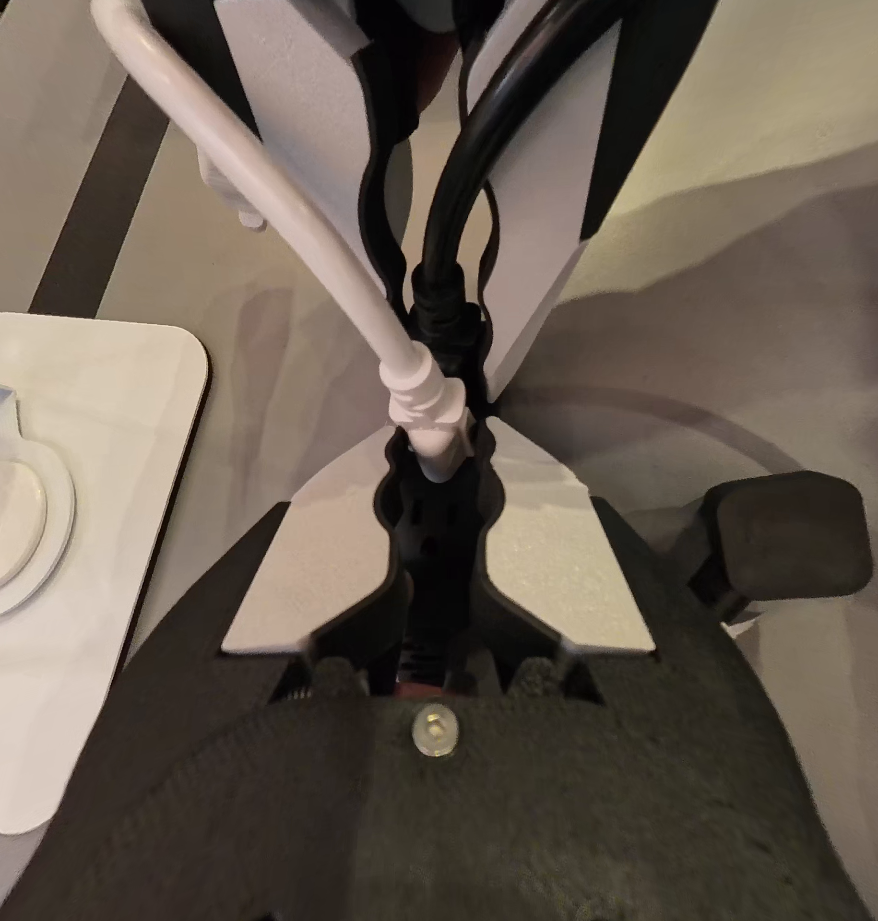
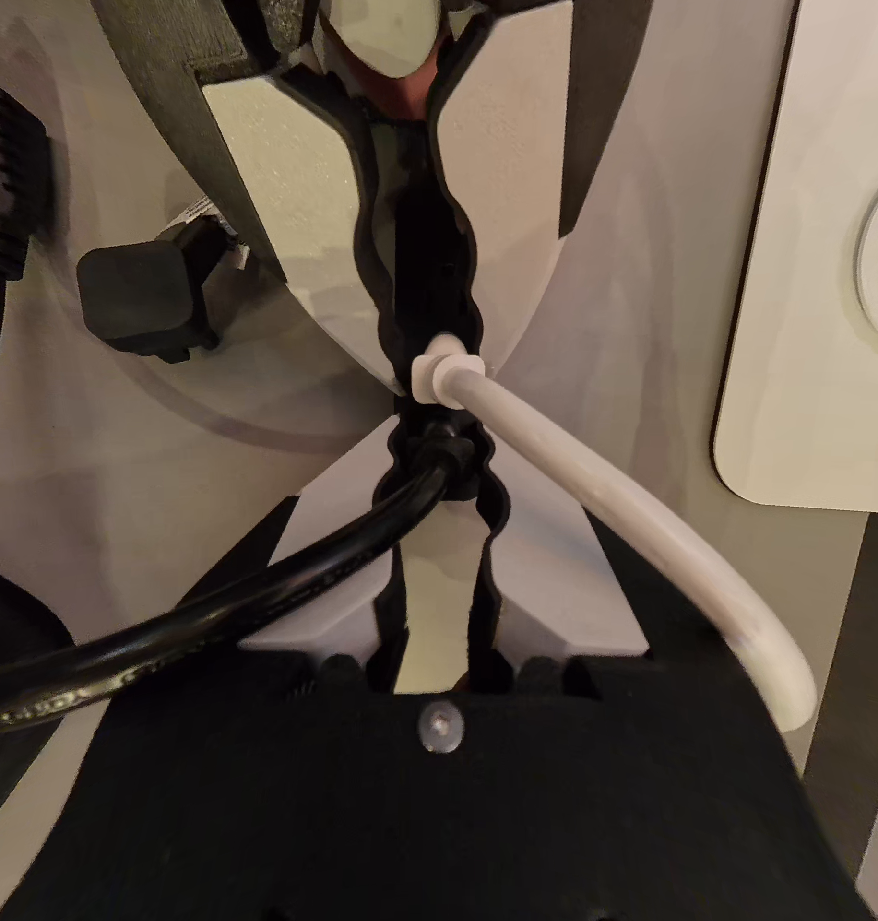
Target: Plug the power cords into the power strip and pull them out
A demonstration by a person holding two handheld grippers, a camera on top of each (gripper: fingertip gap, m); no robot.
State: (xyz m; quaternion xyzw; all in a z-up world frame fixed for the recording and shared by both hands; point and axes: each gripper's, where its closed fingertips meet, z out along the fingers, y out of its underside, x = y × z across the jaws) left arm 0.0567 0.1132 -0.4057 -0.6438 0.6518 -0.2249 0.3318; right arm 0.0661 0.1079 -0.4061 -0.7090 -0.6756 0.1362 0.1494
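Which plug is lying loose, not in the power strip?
The chunky black square plug lies loose on the table, away from the strip. The white plug and the black round-cord plug sit in the black power strip.

The setting appeared to be an indoor tabletop workstation, of the sort found in a lab or test bench; the exact kind of room could not be determined. A pale, smooth table [image 1: 726,249] carried the work under warm artificial light. A white rounded-corner board [image 1: 103,448] lay toward the table's edge. A dark band [image 1: 98,209] ran across the tabletop. No walls or furnishings were visible.
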